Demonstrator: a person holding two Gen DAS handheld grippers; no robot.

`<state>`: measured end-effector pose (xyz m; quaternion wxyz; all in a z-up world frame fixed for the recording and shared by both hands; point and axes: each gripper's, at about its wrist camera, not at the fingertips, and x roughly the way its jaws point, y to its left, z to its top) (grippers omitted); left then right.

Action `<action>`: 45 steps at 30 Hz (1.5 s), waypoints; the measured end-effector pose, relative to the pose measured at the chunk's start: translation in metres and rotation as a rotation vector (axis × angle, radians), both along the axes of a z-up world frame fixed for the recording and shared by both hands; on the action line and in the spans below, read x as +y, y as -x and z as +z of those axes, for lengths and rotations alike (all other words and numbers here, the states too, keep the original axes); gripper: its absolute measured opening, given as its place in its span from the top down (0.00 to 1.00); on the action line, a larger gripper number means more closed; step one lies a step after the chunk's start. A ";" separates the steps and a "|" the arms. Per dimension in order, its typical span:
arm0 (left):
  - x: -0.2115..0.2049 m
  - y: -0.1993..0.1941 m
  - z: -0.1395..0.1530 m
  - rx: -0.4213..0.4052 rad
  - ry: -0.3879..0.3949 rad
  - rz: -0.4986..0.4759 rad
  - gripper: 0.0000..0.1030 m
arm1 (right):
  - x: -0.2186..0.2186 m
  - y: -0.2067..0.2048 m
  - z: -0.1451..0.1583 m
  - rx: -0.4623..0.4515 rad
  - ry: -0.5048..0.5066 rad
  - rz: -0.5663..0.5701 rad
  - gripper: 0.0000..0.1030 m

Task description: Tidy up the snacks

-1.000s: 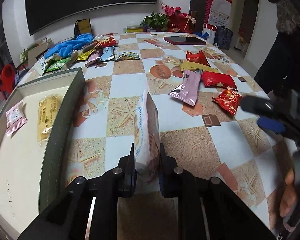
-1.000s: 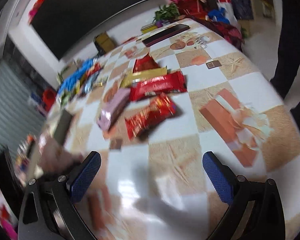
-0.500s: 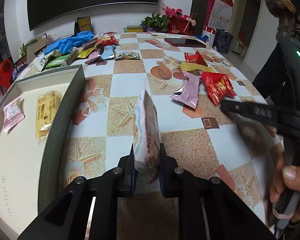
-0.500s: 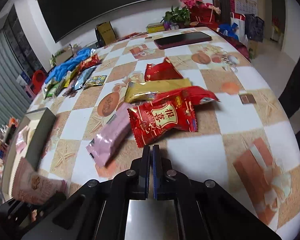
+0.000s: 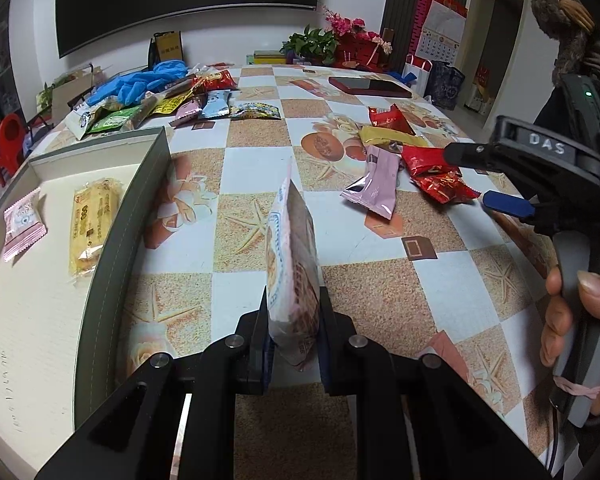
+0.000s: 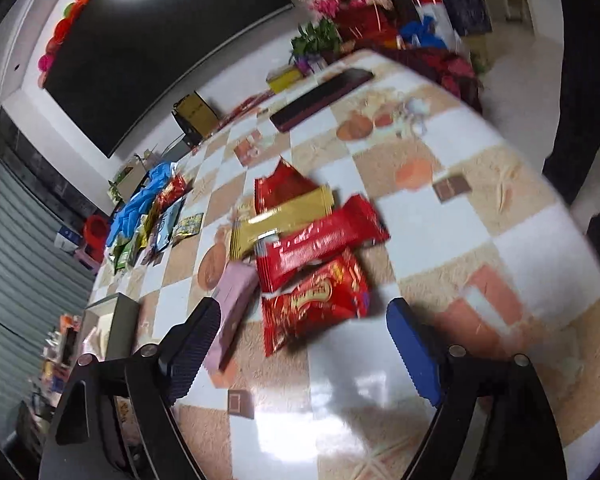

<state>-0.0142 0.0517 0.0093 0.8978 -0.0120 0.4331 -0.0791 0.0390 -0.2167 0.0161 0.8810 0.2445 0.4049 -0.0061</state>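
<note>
Checkered table point(image 5: 380, 292), grey tray point(image 5: 112, 240) at left w/ two snacks. L gripper point(image 5: 294, 336) clamped on upright white snack pack point(image 5: 290, 264). R gripper point(image 6: 304, 320) jaws opening, empty, just above red packet point(image 6: 316, 300) in snack pile.

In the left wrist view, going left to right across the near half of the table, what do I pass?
Pink packet → yellow packet, both in the box → white snack bag clamped in the left claw → pink wrapper → red packet → right claw, opening, nothing between its fingers.

Two packets point(image 5: 56, 220) inside box point(image 5: 112, 248)
</note>
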 end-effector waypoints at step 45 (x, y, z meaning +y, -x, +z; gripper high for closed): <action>0.004 0.001 0.000 0.001 0.033 0.003 0.81 | 0.029 0.091 0.004 0.024 0.448 0.110 0.15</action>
